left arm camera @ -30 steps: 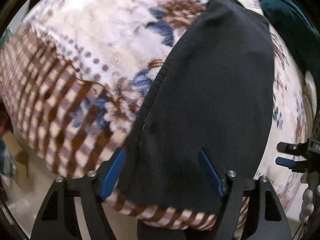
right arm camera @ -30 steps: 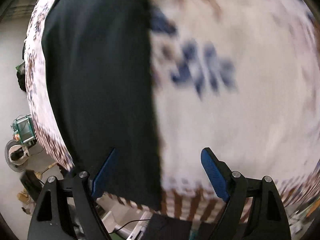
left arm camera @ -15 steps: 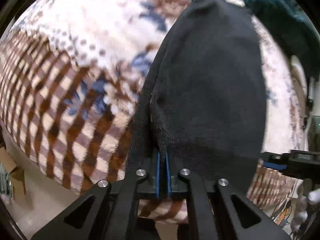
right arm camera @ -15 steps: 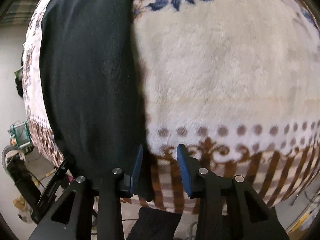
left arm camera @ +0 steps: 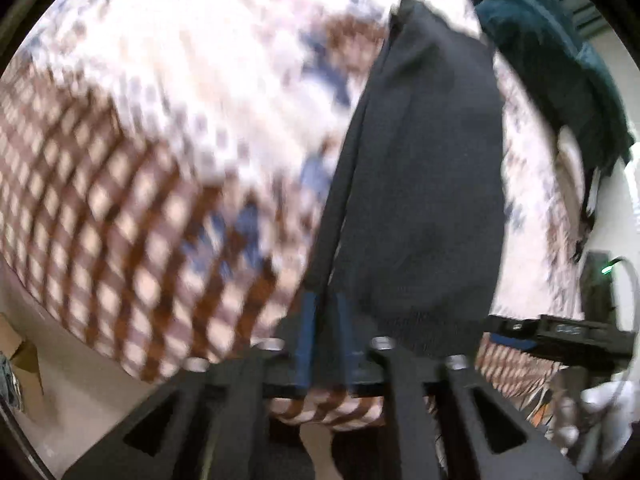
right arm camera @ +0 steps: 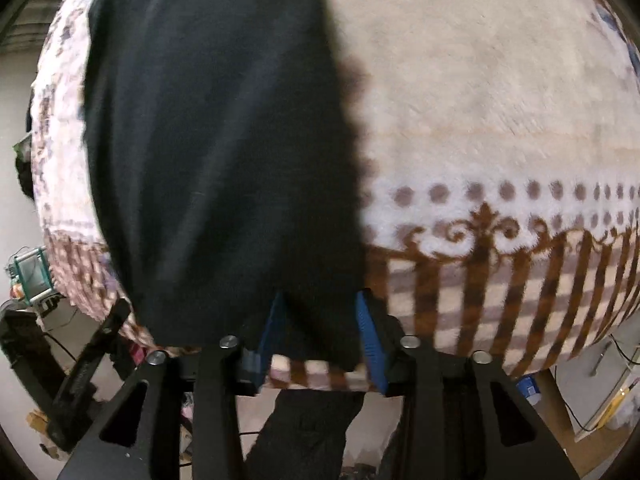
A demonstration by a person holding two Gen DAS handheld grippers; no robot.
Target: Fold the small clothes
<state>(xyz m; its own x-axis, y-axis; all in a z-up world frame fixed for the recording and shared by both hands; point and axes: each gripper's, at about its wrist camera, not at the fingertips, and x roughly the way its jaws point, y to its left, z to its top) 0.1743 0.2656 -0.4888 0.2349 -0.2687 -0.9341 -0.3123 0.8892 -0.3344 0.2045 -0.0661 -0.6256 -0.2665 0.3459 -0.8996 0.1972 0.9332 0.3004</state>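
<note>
A black garment (left arm camera: 424, 184) lies lengthwise on a patterned cream, brown and blue blanket (left arm camera: 168, 128). My left gripper (left arm camera: 326, 312) is shut on the garment's near left edge, with black cloth pinched between the blue pads. In the right wrist view the garment (right arm camera: 216, 136) fills the left half. My right gripper (right arm camera: 320, 320) is narrowed around the garment's near right corner, with cloth between the blue fingers (right arm camera: 370, 340). The right gripper also shows at the right edge of the left wrist view (left arm camera: 552, 336).
The blanket (right arm camera: 500, 128) covers a raised surface whose near edge runs just in front of both grippers. A dark teal cloth (left arm camera: 548, 56) lies at the far right. Floor clutter and a cardboard box (left arm camera: 20, 364) lie below the edge.
Both grippers closed from wide open onto the garment's near edge. The left one shut first and has pulled the edge up; the right one slid left onto the corner.
</note>
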